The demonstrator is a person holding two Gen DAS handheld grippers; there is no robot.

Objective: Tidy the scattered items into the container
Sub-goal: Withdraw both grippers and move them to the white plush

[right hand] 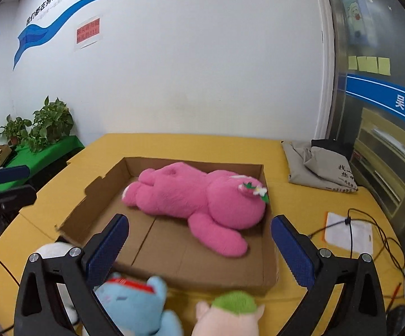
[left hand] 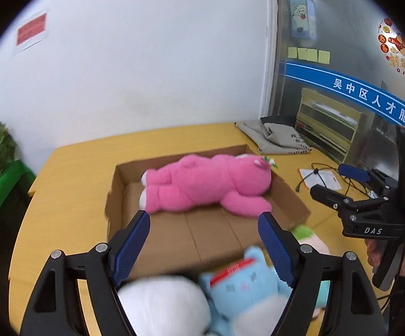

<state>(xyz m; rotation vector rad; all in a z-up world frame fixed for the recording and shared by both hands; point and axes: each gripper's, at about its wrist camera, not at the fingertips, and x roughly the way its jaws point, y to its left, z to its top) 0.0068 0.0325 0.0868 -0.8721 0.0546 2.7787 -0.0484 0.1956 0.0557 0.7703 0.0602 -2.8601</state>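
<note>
Hovering with jaws spread wide and empty, the left gripper (left hand: 203, 233) and right gripper (right hand: 199, 245) stood over a blue plush cat (right hand: 138, 305), white plush (left hand: 160, 305) and green-haired pink doll (right hand: 227, 316) lying just before the cardboard box (right hand: 185, 268). Soft and light, these probably pinch best mid-body. Beyond, a pink plush bear (right hand: 196, 198) lay in the box.

A: From my feed, the cardboard box (right hand: 191, 254) looks matt brown, creased. The pink plush bear (right hand: 202, 198) is fuzzy pile.

B: I read the left gripper (left hand: 203, 224) pads as blue textured rubber on matt black plastic, with shiny metal bolts.

A: Yellow table (right hand: 202, 145) smooth, matt. Grey cloth bag (right hand: 309, 168) crumpled.
</note>
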